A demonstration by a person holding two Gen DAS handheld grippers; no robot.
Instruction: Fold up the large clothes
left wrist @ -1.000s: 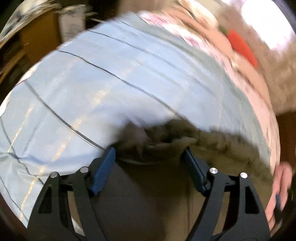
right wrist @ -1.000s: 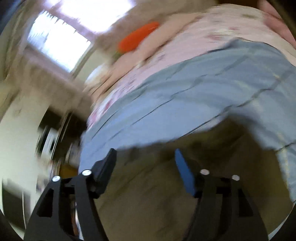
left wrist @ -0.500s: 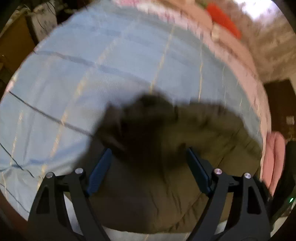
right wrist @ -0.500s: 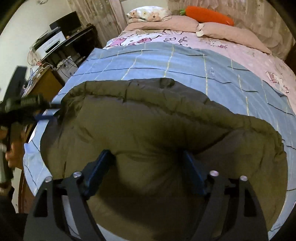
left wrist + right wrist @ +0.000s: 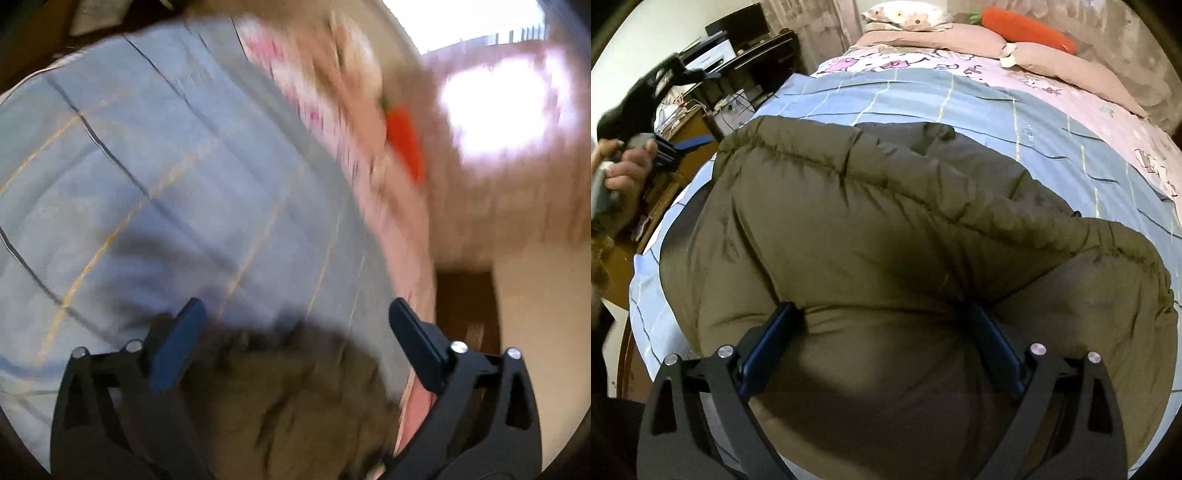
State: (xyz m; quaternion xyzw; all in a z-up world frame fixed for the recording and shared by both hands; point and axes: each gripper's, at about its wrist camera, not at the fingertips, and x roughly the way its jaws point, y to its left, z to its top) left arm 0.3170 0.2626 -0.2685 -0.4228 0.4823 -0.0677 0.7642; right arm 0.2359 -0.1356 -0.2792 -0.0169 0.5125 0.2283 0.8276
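An olive-green puffy jacket (image 5: 886,229) lies spread across the blue checked bedspread (image 5: 1052,122). My right gripper (image 5: 882,332) points down onto it, and its jaws are opening with a bulge of jacket fabric between the blue pads (image 5: 768,347). My left gripper (image 5: 295,321) is opening wide with nothing between its fingers. Only the jacket's edge (image 5: 288,398) lies below it, and that view is blurred. In the right wrist view, the left gripper (image 5: 714,107) hangs off the bed's left side, held by a hand (image 5: 624,173).
Pink pillows (image 5: 1071,66) and an orange carrot plush (image 5: 1027,26) lie at the head of the bed. A desk with a printer and cables (image 5: 716,55) stands to the left of the bed. A bright window (image 5: 506,107) sits beyond the pillows.
Both grippers' jaws have spread wider. The left gripper has let go of the jacket and swung up and away. The right gripper has come down onto the jacket, which now lies spread out.
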